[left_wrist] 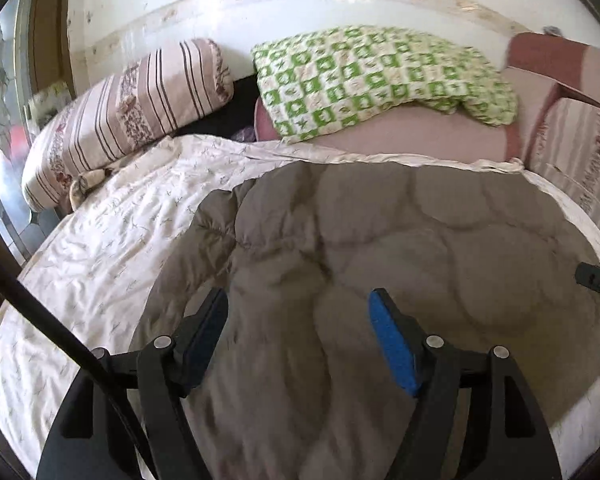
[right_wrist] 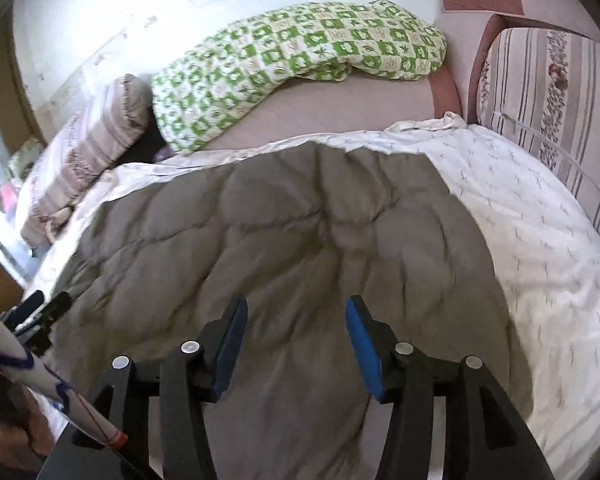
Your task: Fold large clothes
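Observation:
A large grey quilted garment (left_wrist: 380,240) (right_wrist: 260,220) lies spread and rumpled on a white printed sheet (left_wrist: 120,232) (right_wrist: 520,208) over a bed. My left gripper (left_wrist: 298,296) hangs over its near left part, jaws wide apart, blue pads clear of the fabric. My right gripper (right_wrist: 297,302) stands open over the near middle of the garment with nothing between its pads. The right gripper's tip (left_wrist: 596,280) shows at the edge of the left wrist view. The left gripper (right_wrist: 40,312) shows at the far left of the right wrist view.
A green-and-white patterned quilt (left_wrist: 380,76) (right_wrist: 300,52) lies bunched by the far wall. A striped pillow (left_wrist: 132,112) (right_wrist: 88,152) sits at the left and a striped cushion (right_wrist: 552,92) at the right. A white marked pole (right_wrist: 40,380) and a hand (right_wrist: 8,440) are at the lower left.

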